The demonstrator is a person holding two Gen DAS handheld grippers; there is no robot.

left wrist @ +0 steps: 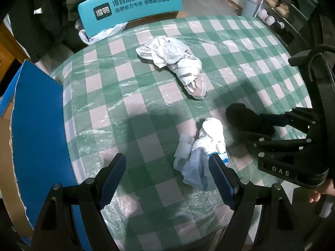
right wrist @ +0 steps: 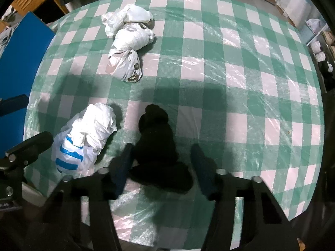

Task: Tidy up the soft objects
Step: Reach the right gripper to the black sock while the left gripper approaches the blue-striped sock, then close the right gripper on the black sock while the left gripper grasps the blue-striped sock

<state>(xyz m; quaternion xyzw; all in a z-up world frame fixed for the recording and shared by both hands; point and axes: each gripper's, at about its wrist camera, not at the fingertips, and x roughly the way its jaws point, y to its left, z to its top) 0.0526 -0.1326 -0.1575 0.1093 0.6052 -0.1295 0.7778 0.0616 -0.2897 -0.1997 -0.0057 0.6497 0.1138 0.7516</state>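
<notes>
Right claw (right wrist: 160, 165) half open around a black sock (right wrist: 159, 146), not yet pinching; soft, light, best grabbed mid-bundle.

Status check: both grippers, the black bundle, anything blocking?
Left gripper open, nothing between the pads. Right gripper open around black bundle, not pressing. White and blue bag lies just beside it.

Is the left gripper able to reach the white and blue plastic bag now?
Probably yes. The left gripper is open above the tablecloth, and the white and blue plastic bag lies just ahead beside its right finger, with nothing lying over it.
</notes>
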